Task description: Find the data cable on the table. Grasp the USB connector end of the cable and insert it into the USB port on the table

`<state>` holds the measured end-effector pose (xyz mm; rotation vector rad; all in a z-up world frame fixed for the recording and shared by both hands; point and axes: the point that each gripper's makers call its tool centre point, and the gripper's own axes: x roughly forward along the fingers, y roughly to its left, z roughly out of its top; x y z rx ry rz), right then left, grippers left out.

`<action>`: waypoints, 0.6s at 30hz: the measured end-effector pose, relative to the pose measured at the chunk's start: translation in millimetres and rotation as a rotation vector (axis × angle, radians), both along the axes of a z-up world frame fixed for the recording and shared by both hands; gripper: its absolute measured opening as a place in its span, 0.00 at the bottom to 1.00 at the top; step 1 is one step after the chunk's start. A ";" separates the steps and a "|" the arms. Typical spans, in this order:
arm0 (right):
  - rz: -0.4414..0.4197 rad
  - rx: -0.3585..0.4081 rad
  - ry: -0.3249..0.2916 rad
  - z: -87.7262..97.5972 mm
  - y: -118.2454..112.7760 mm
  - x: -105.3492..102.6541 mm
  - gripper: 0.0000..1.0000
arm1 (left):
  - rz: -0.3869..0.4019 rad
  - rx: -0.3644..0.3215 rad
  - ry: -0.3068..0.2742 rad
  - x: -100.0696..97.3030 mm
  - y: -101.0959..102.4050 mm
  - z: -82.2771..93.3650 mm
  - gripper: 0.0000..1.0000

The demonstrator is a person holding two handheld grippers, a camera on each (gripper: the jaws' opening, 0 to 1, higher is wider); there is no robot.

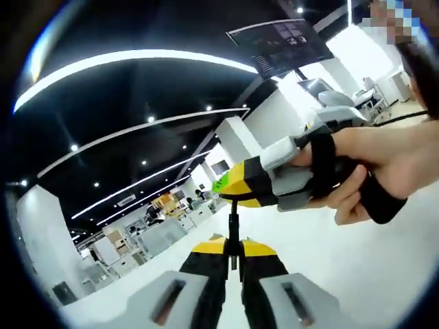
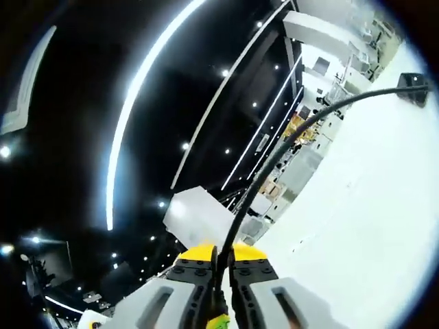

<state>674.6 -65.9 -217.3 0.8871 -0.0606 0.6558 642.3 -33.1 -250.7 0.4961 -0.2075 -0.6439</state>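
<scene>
A thin black data cable (image 1: 233, 216) runs straight up from between the yellow-and-black tips of my left gripper (image 1: 233, 245), which is shut on it. It reaches the nose of my right gripper (image 1: 236, 186), held by a hand (image 1: 384, 164) just above. In the right gripper view my right gripper (image 2: 221, 255) is shut on the same cable (image 2: 288, 140). From there the cable arcs up and right to a small black block (image 2: 413, 88) lying on the white table (image 2: 357, 226). I cannot tell whether that block is a plug or a port.
Both grippers are tilted upward, above the white table (image 1: 329, 267). A dark ceiling with strip lights lies behind them, and a dark screen (image 1: 281, 41) hangs at the top. Boxes and shelving (image 1: 137, 240) stand far off past the table's edge.
</scene>
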 end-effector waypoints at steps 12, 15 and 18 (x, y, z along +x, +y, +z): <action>0.139 -0.205 -0.058 -4.3 0.6 -12.0 0.12 | -0.285 -0.406 0.353 -12.3 -6.9 -3.8 0.06; 0.156 -0.228 -0.067 -3.8 1.2 -12.4 0.12 | -0.371 -0.481 0.418 -18.7 -12.4 -2.9 0.06; 0.157 -0.240 -0.043 -7.0 -2.2 -9.6 0.09 | -0.402 -0.510 0.461 -19.8 -17.2 -5.8 0.06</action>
